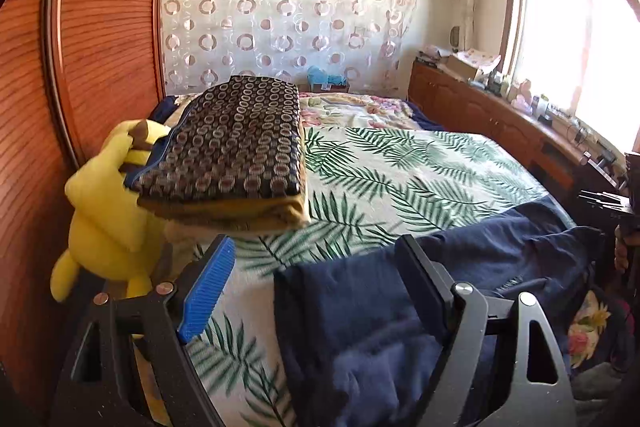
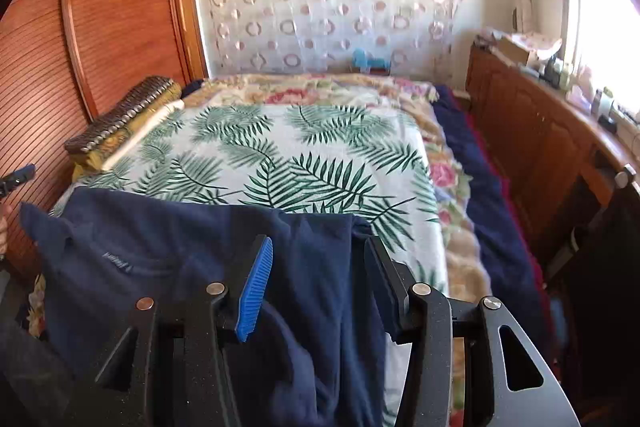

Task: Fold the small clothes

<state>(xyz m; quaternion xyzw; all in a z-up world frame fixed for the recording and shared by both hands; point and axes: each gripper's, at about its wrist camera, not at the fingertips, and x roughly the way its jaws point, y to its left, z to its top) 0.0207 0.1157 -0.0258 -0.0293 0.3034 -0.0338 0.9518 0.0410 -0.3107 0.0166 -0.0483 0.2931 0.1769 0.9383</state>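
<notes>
Both grippers, left gripper and right gripper, hover with fingers released, gripping nothing, above the navy garment spread along the bed's near edge, apparently laid flat for folding.

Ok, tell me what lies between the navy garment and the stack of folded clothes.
Only bare leaf-print sheet lies between the navy garment and the stack of folded clothes. The right wrist view shows it best; the left wrist view agrees.

Navy garment (lower part cut off)
</notes>
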